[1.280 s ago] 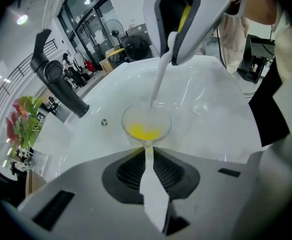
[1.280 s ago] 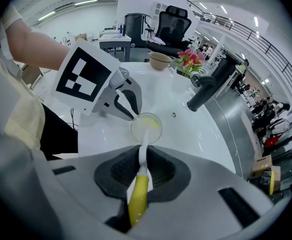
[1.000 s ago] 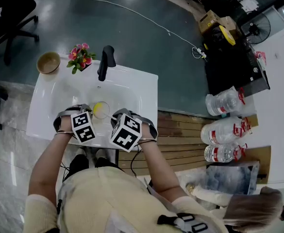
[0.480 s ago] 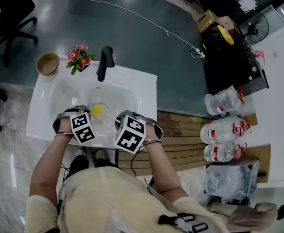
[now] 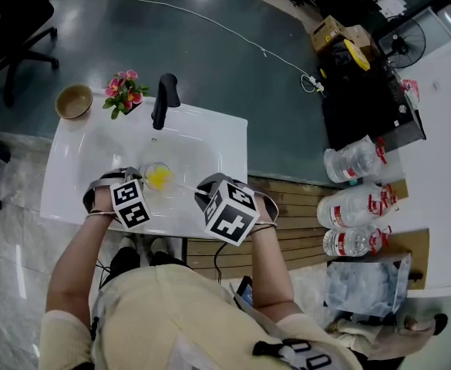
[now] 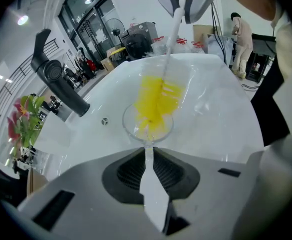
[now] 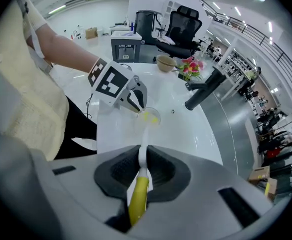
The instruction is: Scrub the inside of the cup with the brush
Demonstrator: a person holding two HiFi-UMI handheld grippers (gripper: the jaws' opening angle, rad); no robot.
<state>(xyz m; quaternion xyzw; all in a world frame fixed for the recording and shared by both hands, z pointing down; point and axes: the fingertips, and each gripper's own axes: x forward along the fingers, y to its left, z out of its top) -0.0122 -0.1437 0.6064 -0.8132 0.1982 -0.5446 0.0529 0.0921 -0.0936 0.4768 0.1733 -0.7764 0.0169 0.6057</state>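
Left gripper view: left hand-held gripper [image 6: 148, 156] pinched the clear cup [image 6: 129, 128] by its rim; right hand-held gripper [image 7: 142, 159], at one o'clock, clamped the brush [image 6: 155, 101] handle. Sideways scrubbing could have levered the cup free.

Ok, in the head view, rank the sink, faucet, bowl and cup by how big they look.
1. Largest by far is the sink.
2. Next, the faucet and the wooden bowl look about alike, so unranked.
3. Smallest, narrowly, is the cup.

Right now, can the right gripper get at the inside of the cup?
Probably yes. The left gripper holds the cup with its mouth open, and the brush in the right gripper has its bristles at that mouth; nothing lies between.
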